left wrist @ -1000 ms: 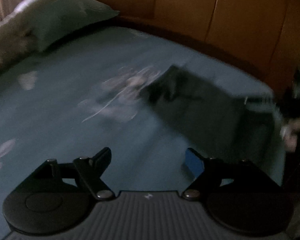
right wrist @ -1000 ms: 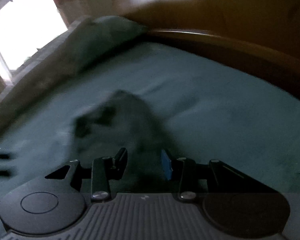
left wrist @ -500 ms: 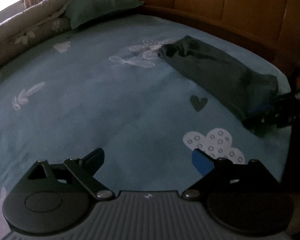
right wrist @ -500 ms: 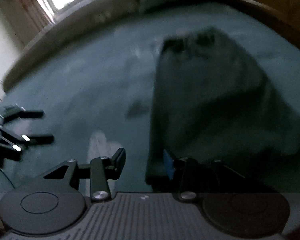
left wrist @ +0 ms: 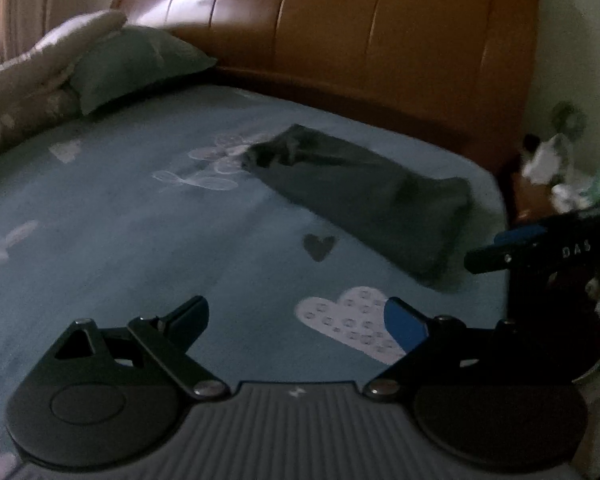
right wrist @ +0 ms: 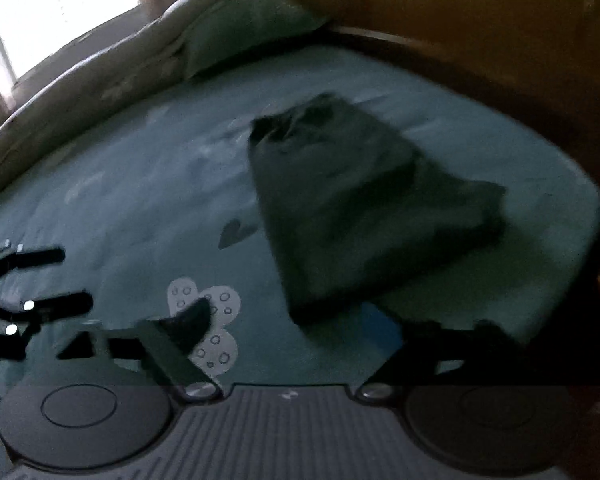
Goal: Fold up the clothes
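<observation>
— Left gripper point(left wrist: 296, 320)? Right gripper point(right wrist: 288, 320)?
— Both spread wide, empty, over soft blue sheet point(left wrist: 140, 240).
— Clothes?
— One dark garment point(left wrist: 364, 196), folded into a limp oblong, lying near glossy wooden headboard point(left wrist: 380, 40). One pillow point(left wrist: 136, 60).

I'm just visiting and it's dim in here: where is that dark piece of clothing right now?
The dark folded garment lies on the blue bedsheet near the wooden headboard, right of the pillow, ahead of both open grippers.
</observation>
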Demonstrator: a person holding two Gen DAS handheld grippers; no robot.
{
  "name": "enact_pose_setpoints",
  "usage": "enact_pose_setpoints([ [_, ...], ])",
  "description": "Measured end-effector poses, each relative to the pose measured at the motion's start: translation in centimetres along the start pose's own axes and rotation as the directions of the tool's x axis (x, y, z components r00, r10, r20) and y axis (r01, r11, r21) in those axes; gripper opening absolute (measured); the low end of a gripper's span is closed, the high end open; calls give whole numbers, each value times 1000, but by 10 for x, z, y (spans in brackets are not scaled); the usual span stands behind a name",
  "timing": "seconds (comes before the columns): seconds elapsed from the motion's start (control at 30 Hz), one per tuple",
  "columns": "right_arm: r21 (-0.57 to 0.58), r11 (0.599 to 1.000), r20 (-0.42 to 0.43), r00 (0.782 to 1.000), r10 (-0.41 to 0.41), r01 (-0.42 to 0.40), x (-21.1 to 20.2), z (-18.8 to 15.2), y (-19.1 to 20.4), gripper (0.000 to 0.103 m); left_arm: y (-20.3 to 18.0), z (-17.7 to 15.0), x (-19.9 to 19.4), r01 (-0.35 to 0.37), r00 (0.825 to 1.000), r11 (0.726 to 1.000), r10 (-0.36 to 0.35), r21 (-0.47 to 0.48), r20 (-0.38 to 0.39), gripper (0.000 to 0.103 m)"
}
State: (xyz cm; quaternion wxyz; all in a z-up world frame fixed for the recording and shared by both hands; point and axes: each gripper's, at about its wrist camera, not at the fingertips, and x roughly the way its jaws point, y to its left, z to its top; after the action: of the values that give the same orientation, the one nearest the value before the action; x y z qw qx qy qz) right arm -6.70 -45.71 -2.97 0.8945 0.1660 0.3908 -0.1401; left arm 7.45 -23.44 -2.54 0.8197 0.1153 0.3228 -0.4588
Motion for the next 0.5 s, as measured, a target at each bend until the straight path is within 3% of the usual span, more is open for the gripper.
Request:
enact_pose_setpoints([
  [0.07,23,999,17,999,-49,48,-15,-6,8,95,0,-2,-10,16,1000,1000,-16,-14,12,94],
  [0.23,79,988,51,990,-133,129,-44,-17,25,101,-6,-3,-33,-85,994,996,83,23,64,94],
  [0.5,71,979,70,978,-195,190,-62,-25,49,103,-8,2,-56,-59,997,998,59,-13,41,95],
])
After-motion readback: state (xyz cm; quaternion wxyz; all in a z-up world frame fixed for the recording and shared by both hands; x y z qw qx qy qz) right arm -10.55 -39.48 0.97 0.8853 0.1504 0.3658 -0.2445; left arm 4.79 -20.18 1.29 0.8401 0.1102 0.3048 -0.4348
